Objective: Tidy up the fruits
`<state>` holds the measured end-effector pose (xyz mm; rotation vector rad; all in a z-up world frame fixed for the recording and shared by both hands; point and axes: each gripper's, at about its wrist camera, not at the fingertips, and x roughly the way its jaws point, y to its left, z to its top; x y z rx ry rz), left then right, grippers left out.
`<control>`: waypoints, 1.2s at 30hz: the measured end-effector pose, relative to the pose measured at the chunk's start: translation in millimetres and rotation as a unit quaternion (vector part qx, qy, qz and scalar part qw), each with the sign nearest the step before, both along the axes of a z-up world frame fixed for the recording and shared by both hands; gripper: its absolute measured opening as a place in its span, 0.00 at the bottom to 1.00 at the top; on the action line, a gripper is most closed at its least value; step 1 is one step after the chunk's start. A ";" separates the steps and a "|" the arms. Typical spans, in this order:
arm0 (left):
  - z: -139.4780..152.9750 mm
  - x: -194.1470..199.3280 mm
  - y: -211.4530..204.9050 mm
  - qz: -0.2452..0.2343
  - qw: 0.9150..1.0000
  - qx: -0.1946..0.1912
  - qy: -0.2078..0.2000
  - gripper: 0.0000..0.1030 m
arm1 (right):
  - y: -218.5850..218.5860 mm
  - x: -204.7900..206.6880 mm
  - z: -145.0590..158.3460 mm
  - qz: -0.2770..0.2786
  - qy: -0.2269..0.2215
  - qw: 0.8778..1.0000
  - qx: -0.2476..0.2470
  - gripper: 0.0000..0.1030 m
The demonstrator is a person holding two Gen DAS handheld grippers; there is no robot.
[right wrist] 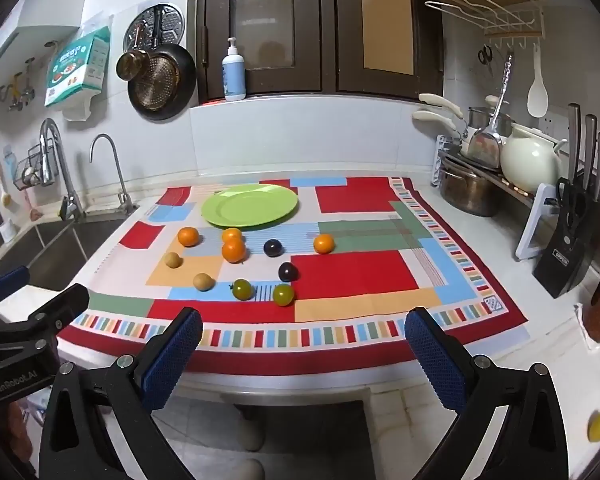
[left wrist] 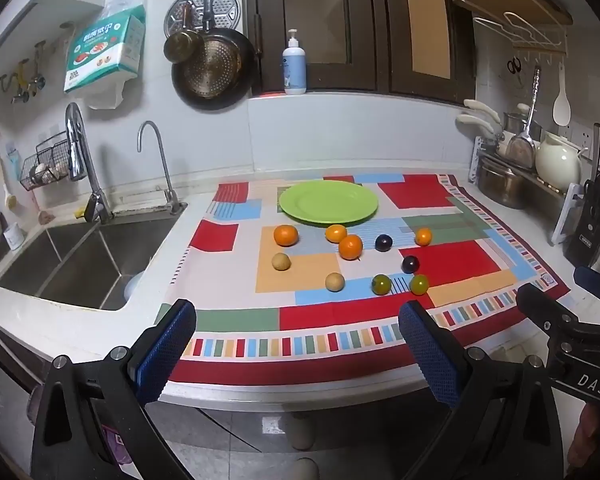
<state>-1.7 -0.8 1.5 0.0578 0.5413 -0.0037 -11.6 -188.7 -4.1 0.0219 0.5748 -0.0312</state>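
1. Both of my grippers sit nearest the lens: the left gripper [left wrist: 298, 340] and the right gripper [right wrist: 304, 340] have their blue pads spread wide with nothing between them, hovering off the near edge of the desk [left wrist: 100, 320].
2. Nothing is picked up yet, so I judge the step in hand to be choosing a first fruit. I would start with the nearest ones, the two green-yellow fruits [left wrist: 381, 284] [left wrist: 419, 284], so I don't reach over others and roll them.
3. For a good grasp I would come down with the pads straddling one fruit and close gently; these round pieces will likely roll on the patterned cloth [left wrist: 236, 320].
4. The fruits lie scattered on the cloth in front of the empty green plate [left wrist: 328, 202], all apart except two oranges [left wrist: 350, 247] [left wrist: 336, 233] that sit close together.
5. I count four oranges, two dark plums [left wrist: 383, 242] [left wrist: 410, 264] and two tan fruits [left wrist: 281, 261] [left wrist: 334, 281].
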 end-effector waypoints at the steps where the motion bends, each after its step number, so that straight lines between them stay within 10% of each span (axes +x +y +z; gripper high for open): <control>1: 0.4 -0.6 -1.2 0.001 1.000 0.003 -0.003 1.00 | 0.1 -0.6 0.2 0.001 0.000 1.000 0.002 0.99; 36: 2.1 -3.1 2.5 -0.002 1.000 -0.006 0.001 1.00 | 4.6 -3.7 0.8 0.014 -0.006 1.000 0.005 0.99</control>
